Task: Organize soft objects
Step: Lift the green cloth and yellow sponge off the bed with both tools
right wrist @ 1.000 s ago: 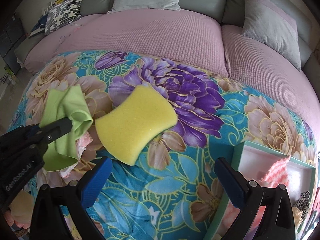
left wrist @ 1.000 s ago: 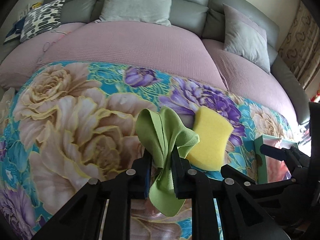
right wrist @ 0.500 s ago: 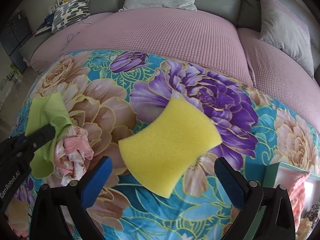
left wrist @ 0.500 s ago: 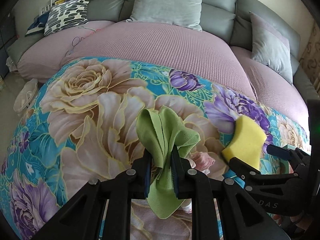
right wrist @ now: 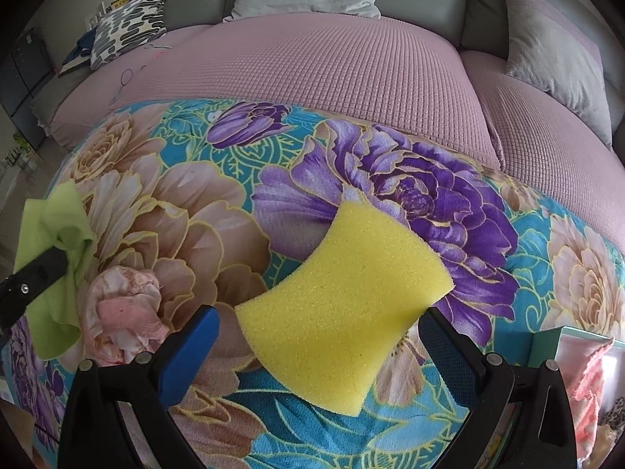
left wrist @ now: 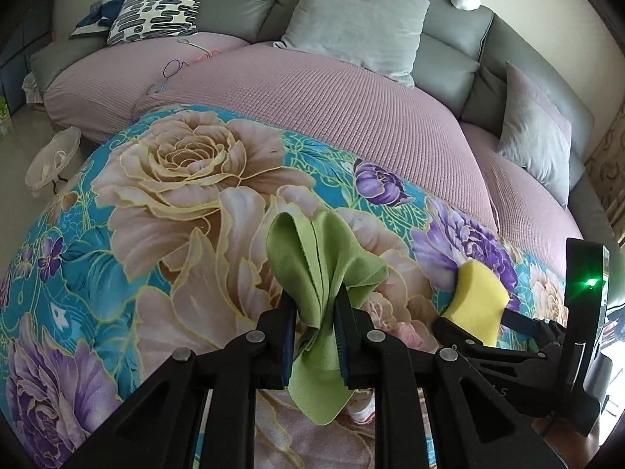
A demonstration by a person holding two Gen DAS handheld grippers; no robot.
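Cloth (left wrist: 324,273), green and bunched into folds, is pinched between the two fingers of the left gripper (left wrist: 315,312); its upper folds fan out above the pads and a loose tail hangs below them. From the right wrist camera the same cloth (right wrist: 58,242) appears at the left edge, clamped by a black finger (right wrist: 37,273) of that gripper.

Right gripper (right wrist: 318,336) stands with its blue-padded fingers spread wide. A yellow sponge (right wrist: 343,305) with a pinched waist lies between them. The right pad sits against the sponge's right side; the left pad is just beside its left corner, and contact there cannot be confirmed. Whether the sponge is gripped or only lying on the blanket cannot be told from these views. In the left wrist view the sponge (left wrist: 478,305) shows above the black arms of the right gripper (left wrist: 484,322).

A crumpled pink cloth (right wrist: 125,316) lies on the flowered blanket (right wrist: 390,426), between the green cloth and the sponge, touching neither gripper. It is partly visible beneath the left gripper in the left wrist view (left wrist: 406,332).

The blanket, turquoise with cream and purple blooms, covers the near part of a mauve waffle-textured seat (left wrist: 332,90). Grey cushions (left wrist: 359,23) and a black-and-white patterned cushion (left wrist: 156,8) lean on the grey backrest behind.

A pale green tray (right wrist: 547,342) sits at the right edge of the blanket, holding a coral knitted item (right wrist: 590,375).
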